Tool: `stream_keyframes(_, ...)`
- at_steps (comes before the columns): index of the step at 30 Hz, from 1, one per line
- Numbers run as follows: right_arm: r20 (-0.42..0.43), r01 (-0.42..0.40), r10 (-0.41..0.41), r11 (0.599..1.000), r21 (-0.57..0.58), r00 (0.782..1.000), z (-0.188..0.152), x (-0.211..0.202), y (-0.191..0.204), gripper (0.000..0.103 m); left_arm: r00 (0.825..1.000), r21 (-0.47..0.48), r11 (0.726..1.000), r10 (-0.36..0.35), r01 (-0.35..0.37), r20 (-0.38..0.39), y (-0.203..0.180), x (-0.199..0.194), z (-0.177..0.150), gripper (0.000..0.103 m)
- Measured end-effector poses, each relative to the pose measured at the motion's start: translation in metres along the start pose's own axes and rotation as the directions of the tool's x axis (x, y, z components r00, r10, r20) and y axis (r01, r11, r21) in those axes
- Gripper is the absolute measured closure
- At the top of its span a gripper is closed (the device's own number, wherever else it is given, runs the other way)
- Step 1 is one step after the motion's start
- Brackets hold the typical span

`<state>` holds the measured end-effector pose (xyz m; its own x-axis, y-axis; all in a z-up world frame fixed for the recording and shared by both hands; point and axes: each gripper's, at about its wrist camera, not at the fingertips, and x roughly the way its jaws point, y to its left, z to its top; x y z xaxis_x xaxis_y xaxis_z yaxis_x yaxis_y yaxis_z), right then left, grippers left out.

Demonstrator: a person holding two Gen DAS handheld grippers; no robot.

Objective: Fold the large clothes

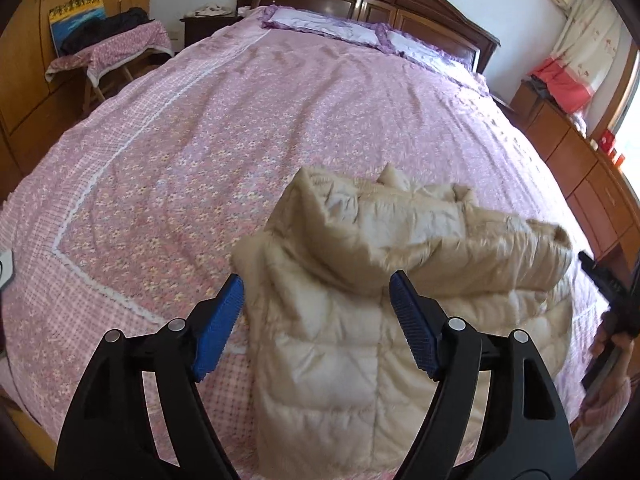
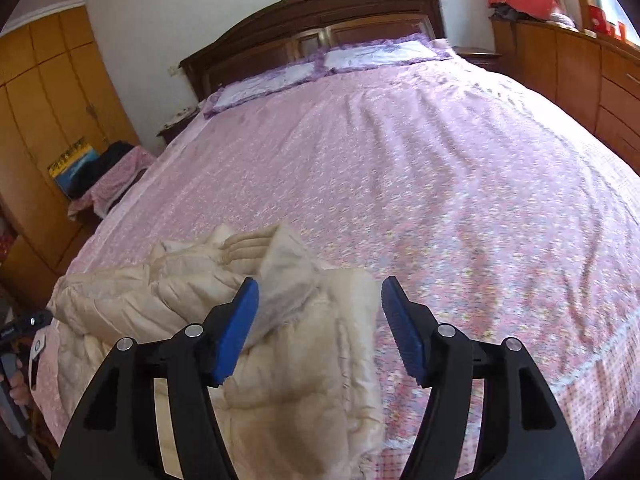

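The left gripper (image 1: 316,308) and right gripper (image 2: 320,312) both angle downward (jaws spread, gripping nothing).

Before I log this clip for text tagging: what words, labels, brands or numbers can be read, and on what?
None can be read.
Red items on the cabinet: white marks, too blurred.
White tag by the left gripper: a small round mark, too small.
Poster by the wardrobe: no legible text.

Ahead of my tools I count one quilted jacket (image 1: 376,280) on one bed (image 1: 200,140) with two pillows (image 1: 324,26).
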<state>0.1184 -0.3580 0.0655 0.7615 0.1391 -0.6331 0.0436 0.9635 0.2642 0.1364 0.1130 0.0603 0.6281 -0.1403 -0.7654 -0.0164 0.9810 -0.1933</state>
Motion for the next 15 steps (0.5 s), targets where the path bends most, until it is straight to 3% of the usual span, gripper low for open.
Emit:
stream_keyframes(3,-0.005,-0.004,0.004,1.000,0.006,1.000,0.001,-0.007,-0.008,0.032,1.000,0.077,0.997,-0.011,0.012,-0.017,-0.006,-0.007,-0.010,0.028)
stream_keyframes(8,-0.069,0.004,-0.011,0.995,-0.101,0.998,-0.005,-0.004,0.000,0.030,0.999,0.171,0.985,0.030,-0.026,-0.024,-0.013,-0.006,-0.015,0.025)
stream_keyframes(11,-0.102,-0.033,0.022,0.994,-0.102,0.995,-0.011,0.001,0.003,0.029,0.999,0.160,0.987,0.032,-0.026,-0.034,-0.009,0.005,-0.013,0.023)
stream_keyframes(15,-0.141,-0.037,0.019,0.992,-0.122,0.990,-0.017,0.017,0.009,0.029,1.000,0.132,0.991,-0.021,0.021,0.003,0.000,0.026,-0.005,0.020)
